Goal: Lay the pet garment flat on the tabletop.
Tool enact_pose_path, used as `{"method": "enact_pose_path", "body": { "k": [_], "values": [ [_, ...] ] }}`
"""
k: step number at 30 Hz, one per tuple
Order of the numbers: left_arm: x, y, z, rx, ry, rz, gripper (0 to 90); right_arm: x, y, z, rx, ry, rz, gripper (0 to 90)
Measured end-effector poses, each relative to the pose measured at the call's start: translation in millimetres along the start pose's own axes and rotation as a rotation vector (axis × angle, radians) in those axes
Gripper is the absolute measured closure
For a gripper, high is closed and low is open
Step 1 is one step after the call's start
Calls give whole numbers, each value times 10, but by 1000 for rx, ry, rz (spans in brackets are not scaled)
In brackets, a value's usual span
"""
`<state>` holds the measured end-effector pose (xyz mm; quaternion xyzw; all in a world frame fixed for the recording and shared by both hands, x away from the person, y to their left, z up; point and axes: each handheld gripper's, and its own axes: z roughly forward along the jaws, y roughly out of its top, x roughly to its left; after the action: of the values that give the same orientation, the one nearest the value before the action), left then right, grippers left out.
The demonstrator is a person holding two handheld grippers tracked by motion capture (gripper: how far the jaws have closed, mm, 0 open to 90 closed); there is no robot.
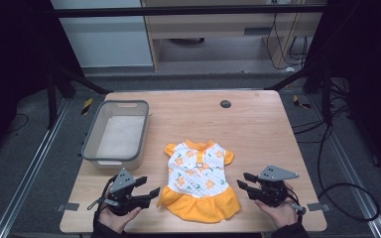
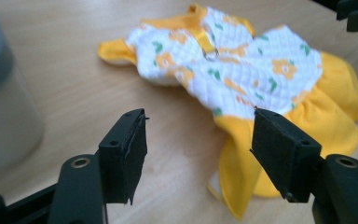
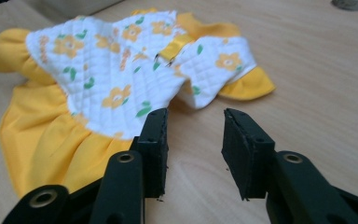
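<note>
Landmark = the small dress [image 1: 198, 179], flat on the table [image 1: 258, 129], near the front edge, collar pointing away from the person.

Nearest: 2 grippers flank the skirt hem. Left gripper [image 1: 149, 192] sits just off the dress's left hem corner, jaws apart, nothing between the pads; in the left gripper view [image 2: 198, 140] bare wood shows in the gap and the yellow ruffle lies just past the right-hand jaw. Right gripper [image 1: 244, 182] sits just off the right side of the skirt, jaws also released and empty; in the right gripper view [image 3: 193, 144] the gap frames table only, beside the quilted bodice edge.

Handling, my read: light, soft, limp cloth, will sag and fold as soon as it lifts. Quilted white bodice looks a bit stiffer than the yellow ruffle. Not fragile, not slippery against rubbery pads. A small metal ring [image 2: 210, 55] sits on the yellow placket.

Grip points: pinch single-layer edges, hem corners or sleeve ruffles, 1 per gripper, symmetric.

Beyond the dress, to its upper left: grey bin [image 1: 94, 140], looks empty.
</note>
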<state>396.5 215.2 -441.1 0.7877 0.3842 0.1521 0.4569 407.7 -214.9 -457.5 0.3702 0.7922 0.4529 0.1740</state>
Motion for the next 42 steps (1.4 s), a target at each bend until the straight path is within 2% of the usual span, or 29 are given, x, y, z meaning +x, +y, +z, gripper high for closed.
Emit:
{"method": "enact_pose_path", "body": {
  "k": [1, 4, 8, 11, 14, 17, 18, 21, 23, 25, 26, 27, 28, 29, 32, 33, 35, 38, 39, 40, 41, 42],
  "values": [
    [39, 84, 2, -18, 15, 3, 352, -35, 59, 15, -22, -22, -5, 548],
    [83, 173, 29, -30, 36, 12, 353, -78, 134, 36, -45, -44, -3, 512],
    [195, 384, 150, -58, 95, 38, 354, -168, 272, 113, -73, -76, 11, 456],
    [290, 544, 315, -49, 131, 60, 355, -257, 382, 224, -89, -83, 33, 441],
    [374, 675, 528, -39, 164, 59, 356, -357, 469, 368, -81, -96, 49, 441],
    [474, 768, 755, -15, 184, 50, 370, -471, 535, 580, -57, -139, 48, 441],
    [505, 781, 829, -11, 187, 45, 370, -471, 535, 580, -57, -139, 48, 441],
    [596, 792, 1054, 17, 211, 26, 375, -546, 537, 732, -41, -156, 56, 441],
    [641, 784, 1167, 34, 211, 16, 381, -574, 522, 829, -30, -160, 60, 444],
    [683, 765, 1301, 58, 222, 23, 383, -599, 491, 924, -14, -169, 57, 450],
    [706, 745, 1370, 68, 223, 14, 383, -612, 471, 973, -2, -173, 58, 453],
    [739, 689, 1500, 100, 217, -17, 383, -631, 427, 1063, 29, -177, 63, 457],
    [739, 689, 1500, 100, 217, -17, 387, -631, 427, 1063, 29, -177, 63, 457],
    [749, 661, 1550, 123, 215, -13, 389, -644, 386, 1133, 60, -180, 63, 461],
    [740, 589, 1645, 168, 221, -3, 401, -662, 346, 1188, 79, -173, 67, 474],
    [740, 570, 1653, 173, 222, -4, 409, -657, 316, 1238, 108, -166, 65, 481],
    [754, 538, 1658, 173, 214, -18, 422, -655, 294, 1265, 120, -155, 67, 505],
    [754, 505, 1675, 190, 207, -19, 452, -648, 284, 1283, 123, -153, 68, 530],
    [750, 486, 1678, 177, 199, -27, 501, -638, 282, 1292, 125, -144, 73, 571],
    [744, 478, 1676, 169, 191, -39, 501, -638, 282, 1292, 125, -144, 73, 571],
    [733, 476, 1676, 166, 193, -38, 548, -631, 280, 1296, 129, -131, 84, 623],
    [723, 477, 1672, 171, 188, -33, 548, -631, 280, 1296, 129, -131, 84, 623]
  ]
}}
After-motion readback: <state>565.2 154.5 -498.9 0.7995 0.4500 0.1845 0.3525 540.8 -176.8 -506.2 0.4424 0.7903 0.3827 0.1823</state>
